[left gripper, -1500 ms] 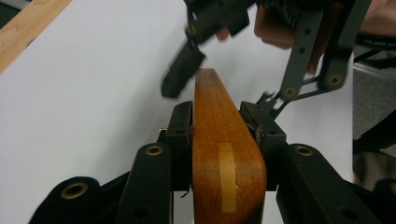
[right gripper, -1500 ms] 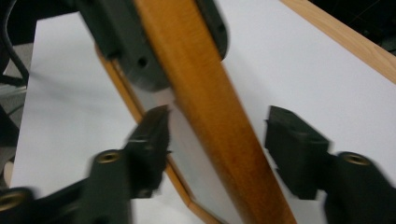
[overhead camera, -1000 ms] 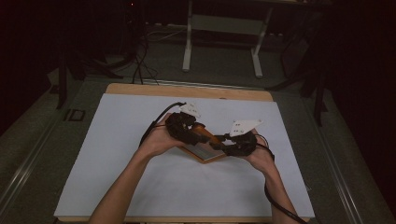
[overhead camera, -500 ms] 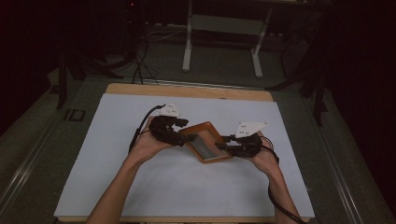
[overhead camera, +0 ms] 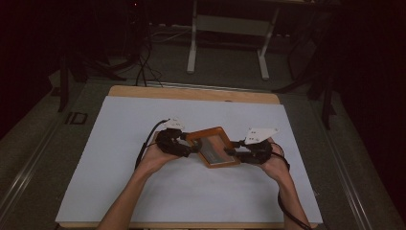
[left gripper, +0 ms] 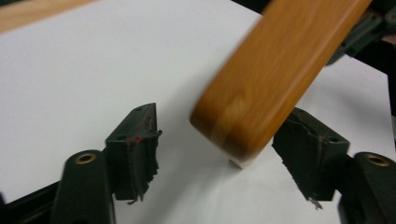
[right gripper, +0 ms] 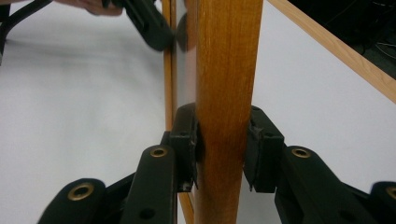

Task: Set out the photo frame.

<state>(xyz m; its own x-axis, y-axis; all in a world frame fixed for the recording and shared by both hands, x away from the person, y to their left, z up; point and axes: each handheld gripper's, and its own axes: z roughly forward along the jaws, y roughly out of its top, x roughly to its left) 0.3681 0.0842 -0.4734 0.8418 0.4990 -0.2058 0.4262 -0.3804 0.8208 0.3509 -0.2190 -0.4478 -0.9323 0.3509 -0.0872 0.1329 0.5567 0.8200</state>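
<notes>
Nearest you, your two forearms come in over the front edge of the white sheet-covered table (overhead camera: 143,191), each hand carrying a black two-jaw gripper toward a rectangular wooden frame with a reflective grey panel (overhead camera: 214,146), which sits at the middle of the table, turned cornerwise between the two tools. Your right gripper (right gripper: 223,144) is clenched on the frame's orange-brown rail: in the right gripper view both pads press the wood from either side, and the rail runs straight up between them, so this hand appears to be the anchor that keeps the frame steady and lifted at that end. Your left gripper (left gripper: 219,149) is released: its jaws have just been opening and then eased in slightly, and in the left gripper view the rounded corner of the frame lies between the pads with bare white table showing on both sides of it, touching neither. That wide stance reads as a regrip, the left hand letting go so that it can take a fresh hold on the corner while the right carries the load. In the high view the left gripper (overhead camera: 174,142) meets the frame's left corner and the right gripper (overhead camera: 239,153) its right edge. Beyond them the pale wooden table edge (overhead camera: 191,93) borders the sheet, and a white metal stand (overhead camera: 227,28) rises from the dark floor behind.
</notes>
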